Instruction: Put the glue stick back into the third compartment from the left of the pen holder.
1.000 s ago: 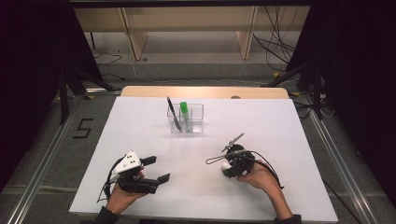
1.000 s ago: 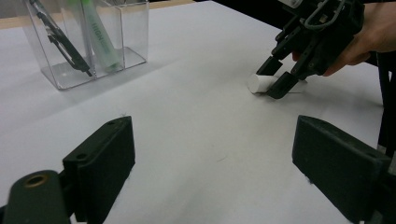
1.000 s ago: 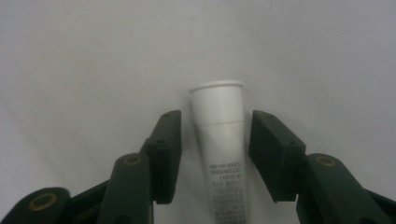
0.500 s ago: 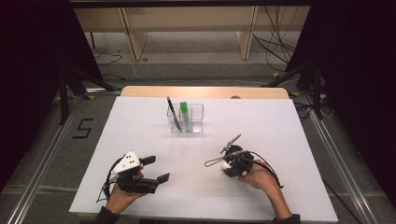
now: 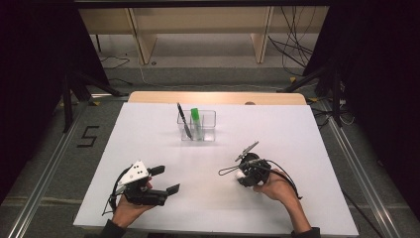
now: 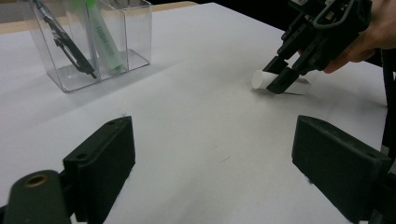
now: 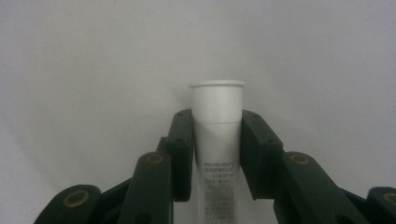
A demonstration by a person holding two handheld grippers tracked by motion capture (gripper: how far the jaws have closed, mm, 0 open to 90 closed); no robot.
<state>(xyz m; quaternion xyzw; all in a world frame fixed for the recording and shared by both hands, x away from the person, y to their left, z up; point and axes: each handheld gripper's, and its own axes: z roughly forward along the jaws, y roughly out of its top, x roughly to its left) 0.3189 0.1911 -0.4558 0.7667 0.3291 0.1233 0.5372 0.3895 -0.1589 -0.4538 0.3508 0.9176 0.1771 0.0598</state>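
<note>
White tube [image 7: 217, 140], cap toward twelve o'clock in the right gripper view, lies on the table [image 5: 307, 148]. Right gripper [image 7: 217, 154], tipped down, has just closed onto it. Left gripper [image 6: 215, 158] rests level, jaws apart.

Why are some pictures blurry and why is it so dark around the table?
High view: the white table is brightly lit, its surroundings nearly black. Left gripper view: the near jaws are blurry, the clear holder sharper. Right gripper view: the white tube and jaws look soft.
</note>
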